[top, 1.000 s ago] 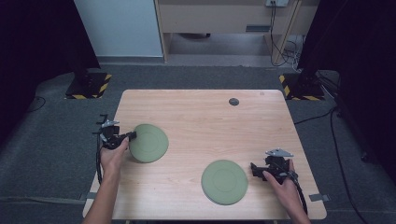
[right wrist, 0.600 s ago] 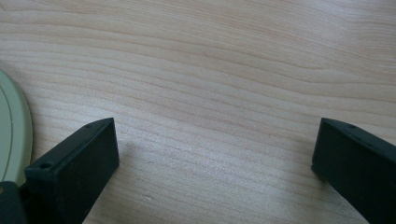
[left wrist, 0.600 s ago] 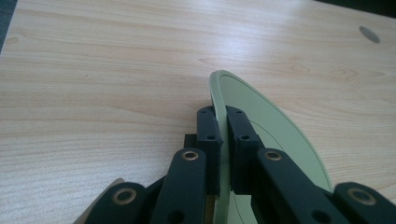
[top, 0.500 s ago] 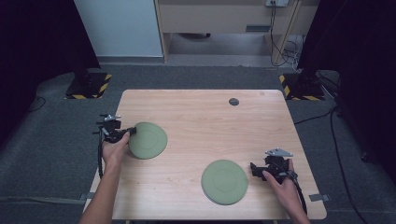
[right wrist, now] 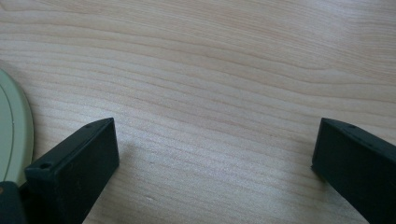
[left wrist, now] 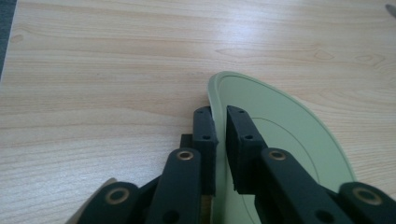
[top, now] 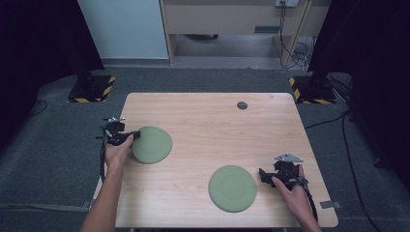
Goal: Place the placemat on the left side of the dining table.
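The near plate (top: 232,188) lies flat on the tabletop (top: 203,121) close to the person's edge. The right gripper (top: 265,175) rests just beside its right rim, not touching it. In the right gripper view its jaws stand wide apart with bare wood between them, and a small part of this plate (right wrist: 14,135) shows at the left edge. So this gripper is released and holds nothing.

Farther away, on the left side, is the far plate (top: 152,144). The left gripper (top: 134,136) is at its left rim. The left gripper view shows what the high view cannot: the two jaws stand almost together with the rim of the far plate (left wrist: 289,126) between them, and the plate is tilted, its gripped edge off the wood. The jaws have just been opening a little, but the pads look to be on the rim.

I judge that the step in hand is the moving of the far plate by its rim, or perhaps its release. The next move calls for a firm grip, because a thin rim can slip.

Near the far edge lies a small dark disc (top: 241,105).
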Action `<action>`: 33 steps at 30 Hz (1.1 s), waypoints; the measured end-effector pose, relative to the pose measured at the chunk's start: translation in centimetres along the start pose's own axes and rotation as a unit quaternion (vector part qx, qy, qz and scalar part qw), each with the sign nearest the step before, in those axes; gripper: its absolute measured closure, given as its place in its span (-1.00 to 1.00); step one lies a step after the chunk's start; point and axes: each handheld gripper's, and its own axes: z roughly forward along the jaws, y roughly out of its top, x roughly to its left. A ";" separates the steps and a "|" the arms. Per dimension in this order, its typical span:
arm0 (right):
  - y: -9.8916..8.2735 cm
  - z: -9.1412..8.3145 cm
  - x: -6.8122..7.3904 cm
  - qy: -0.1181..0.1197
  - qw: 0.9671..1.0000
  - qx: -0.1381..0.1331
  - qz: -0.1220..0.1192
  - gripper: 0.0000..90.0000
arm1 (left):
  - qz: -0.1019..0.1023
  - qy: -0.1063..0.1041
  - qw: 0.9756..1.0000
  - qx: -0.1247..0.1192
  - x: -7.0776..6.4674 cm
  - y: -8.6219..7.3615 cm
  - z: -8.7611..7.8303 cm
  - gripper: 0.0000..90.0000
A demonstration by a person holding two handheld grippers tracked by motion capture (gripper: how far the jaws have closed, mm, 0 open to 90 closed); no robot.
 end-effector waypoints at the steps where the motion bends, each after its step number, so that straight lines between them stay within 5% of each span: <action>1: 0.0 0.0 0.0 0.000 1.000 0.000 0.000 -0.98 | 0.002 0.002 1.000 0.001 0.0 0.0 0.0 0.77; 4: 0.0 0.0 0.0 0.001 1.000 0.000 0.000 -0.98 | 0.014 0.031 0.999 0.006 0.1 0.0 0.1 0.56; 8: 0.0 0.0 0.0 0.002 1.000 0.000 -0.001 -0.98 | 0.017 0.055 0.998 -0.004 0.0 0.1 0.0 -0.23; 15: 0.1 0.1 0.1 0.002 1.000 0.000 -0.002 -0.98 | 0.041 0.052 0.998 -0.010 -1.5 0.5 -0.8 -0.60; 21: 0.0 0.1 0.1 0.001 1.000 -0.001 -0.002 -0.98 | 0.045 0.040 0.998 -0.009 -3.3 0.9 -1.8 -0.82; 33: 0.0 0.1 0.1 0.001 1.000 -0.001 -0.002 -0.98 | 0.054 0.025 0.998 -0.002 -6.3 1.4 -2.6 -0.89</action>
